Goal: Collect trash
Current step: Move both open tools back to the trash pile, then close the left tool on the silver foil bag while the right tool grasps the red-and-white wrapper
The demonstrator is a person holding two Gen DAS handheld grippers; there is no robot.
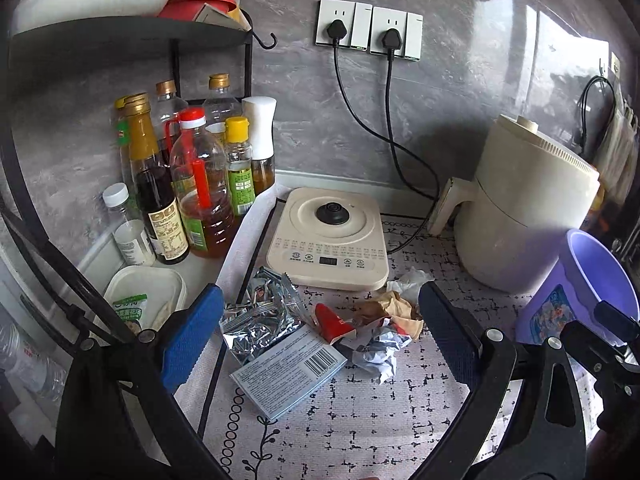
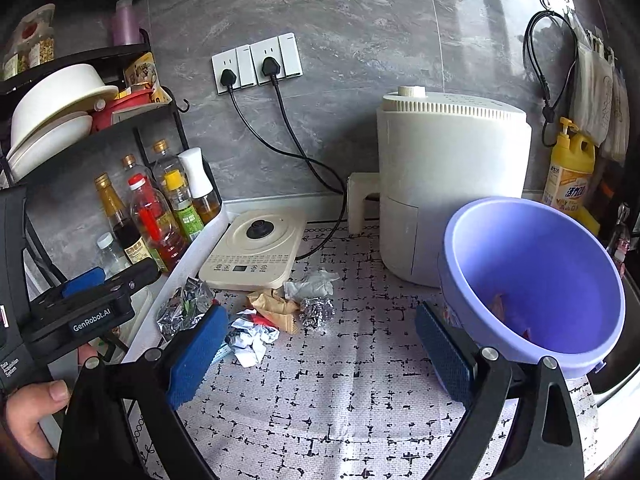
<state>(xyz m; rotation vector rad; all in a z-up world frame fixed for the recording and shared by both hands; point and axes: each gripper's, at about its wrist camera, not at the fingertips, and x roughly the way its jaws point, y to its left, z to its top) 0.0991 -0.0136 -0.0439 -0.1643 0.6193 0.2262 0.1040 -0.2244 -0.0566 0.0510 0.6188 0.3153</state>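
Observation:
A heap of trash lies on the patterned mat in front of the induction base: a silver foil wrapper (image 1: pixel 256 316), a flat blue-grey box with a barcode (image 1: pixel 288 368), a red packet (image 1: pixel 332 322), crumpled brown paper (image 1: pixel 396 308), crumpled white paper (image 1: pixel 380 352) and a white tissue (image 1: pixel 412 282). My left gripper (image 1: pixel 320 336) is open, its blue pads on either side of the heap and just above it. My right gripper (image 2: pixel 324 356) is open and empty over the mat, right of the heap (image 2: pixel 256 320). A purple bin (image 2: pixel 540 280) stands by its right pad, with some scraps inside.
A cream induction base (image 1: pixel 328 236) sits behind the heap. A white air fryer (image 2: pixel 448 184) stands at the right, two cords running to wall sockets (image 1: pixel 368 32). Several sauce bottles (image 1: pixel 192 184) stand under a black rack at the left. A white lidded tub (image 1: pixel 144 300) sits nearby.

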